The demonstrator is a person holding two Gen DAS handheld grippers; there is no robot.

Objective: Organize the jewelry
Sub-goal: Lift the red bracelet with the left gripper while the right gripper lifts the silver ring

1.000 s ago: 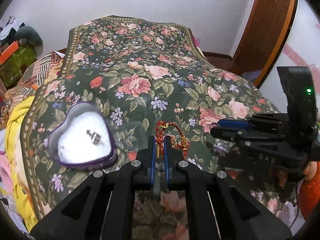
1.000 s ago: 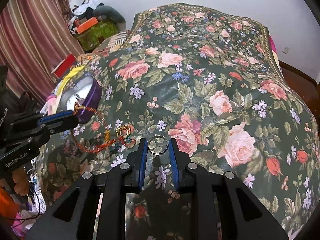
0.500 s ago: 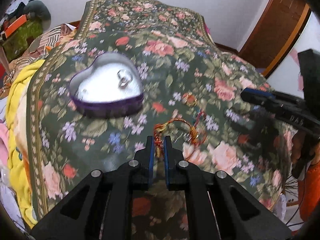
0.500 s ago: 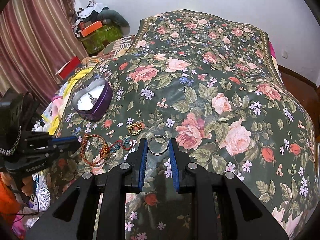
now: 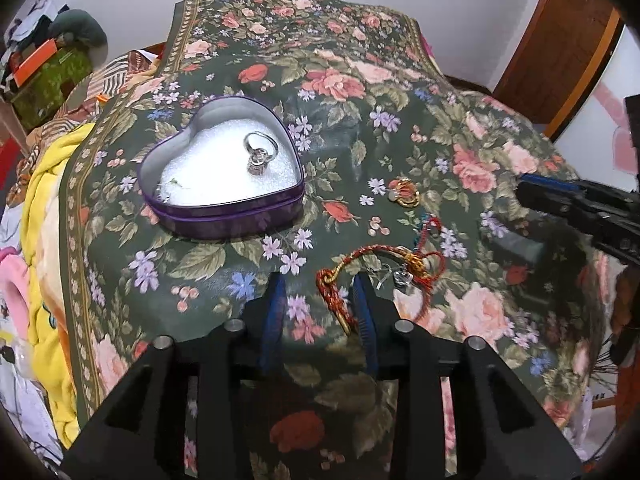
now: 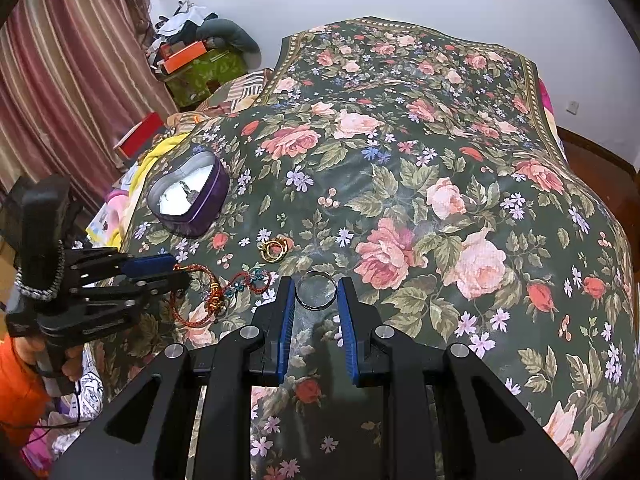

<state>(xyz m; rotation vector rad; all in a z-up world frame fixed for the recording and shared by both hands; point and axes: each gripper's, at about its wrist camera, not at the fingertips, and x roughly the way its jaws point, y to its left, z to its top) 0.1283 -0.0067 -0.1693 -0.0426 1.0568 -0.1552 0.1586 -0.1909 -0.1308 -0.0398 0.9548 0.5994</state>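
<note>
A: Two grippers listed. Left gripper [image 5: 318, 300]: jaws just opening, apart now, red-and-gold braided cord bracelet [image 5: 380, 276] lying loose on floral bedspread [image 5: 400, 128], one end between the pads, ungripped. Right gripper [image 6: 317, 300]: clamped on thin silver ring [image 6: 316, 285].

B: Destination: purple heart-shaped tin [image 5: 224, 200], white lining, well apart from bracelet. Advised: regrip cord at knotted middle, lift clear before crossing rim; carry ring level, release low over lining.

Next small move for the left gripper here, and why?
Probably close again on the red bracelet. The left gripper has just been opening; the bracelet lies loose on the bedspread between its jaws, still outside the heart tin.
</note>
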